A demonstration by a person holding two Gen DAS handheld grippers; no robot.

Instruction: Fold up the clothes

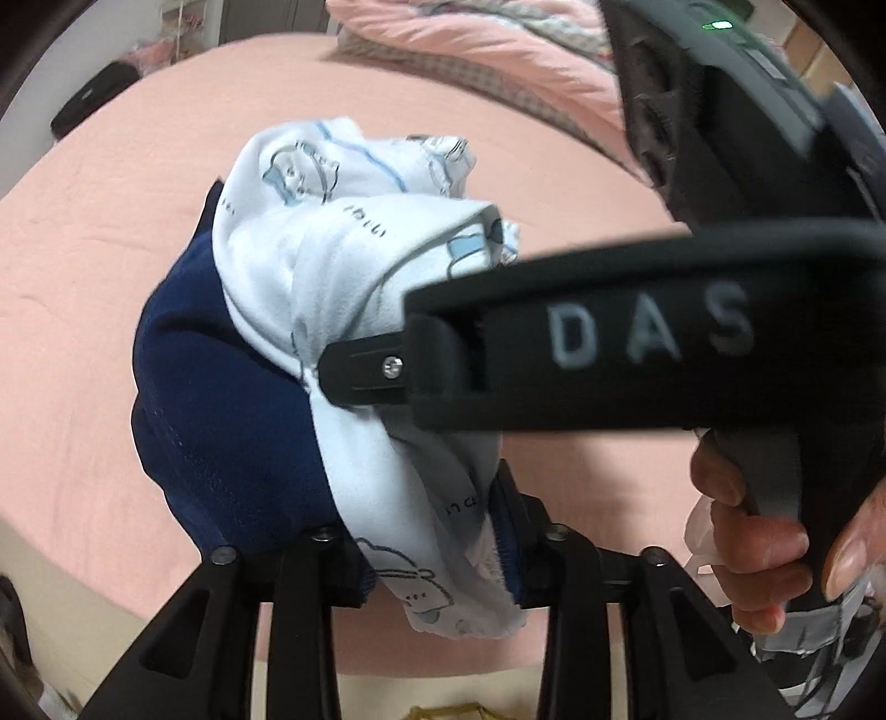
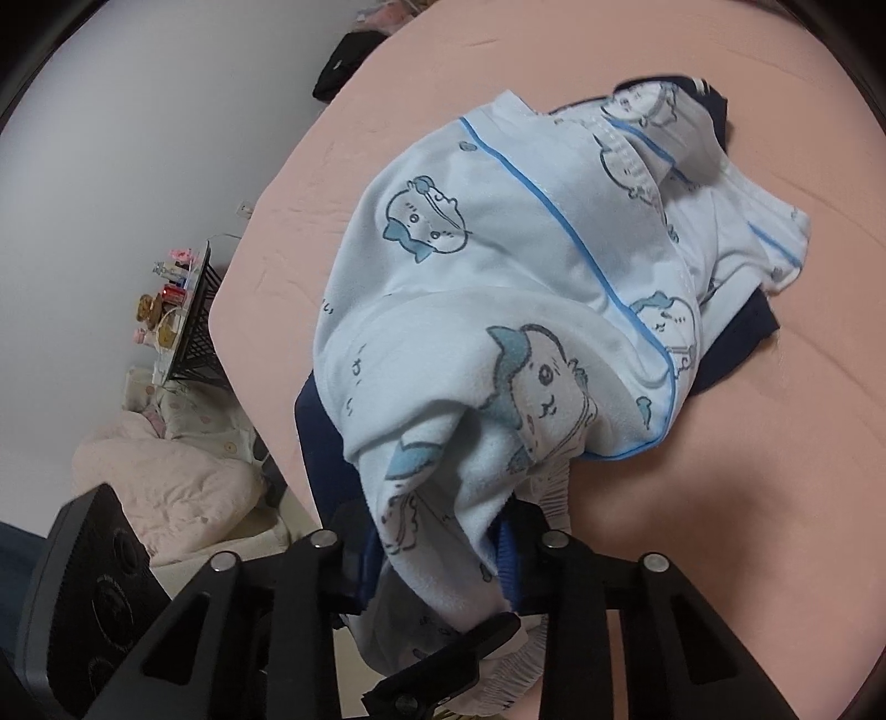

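A bundle of a white garment with blue cartoon prints (image 1: 354, 288) and a navy garment (image 1: 221, 421) is held over the pink bed. My left gripper (image 1: 432, 559) is shut on the bundle's near end. My right gripper (image 1: 360, 376) reaches in from the right and its tip sits on the same white cloth. In the right wrist view the white printed garment (image 2: 498, 288) drapes from my right gripper (image 2: 443, 548), which is shut on it, with the navy garment (image 2: 326, 459) underneath. The far end rests on the bed. The fingertips are buried in cloth.
The pink bedsheet (image 1: 111, 266) spreads all around. A pink quilt (image 1: 487, 50) lies piled at the far side. A black bag (image 1: 94, 105) sits at the far left edge. Beside the bed stand a black rack with small items (image 2: 188, 310) and a pale cushion (image 2: 166, 482).
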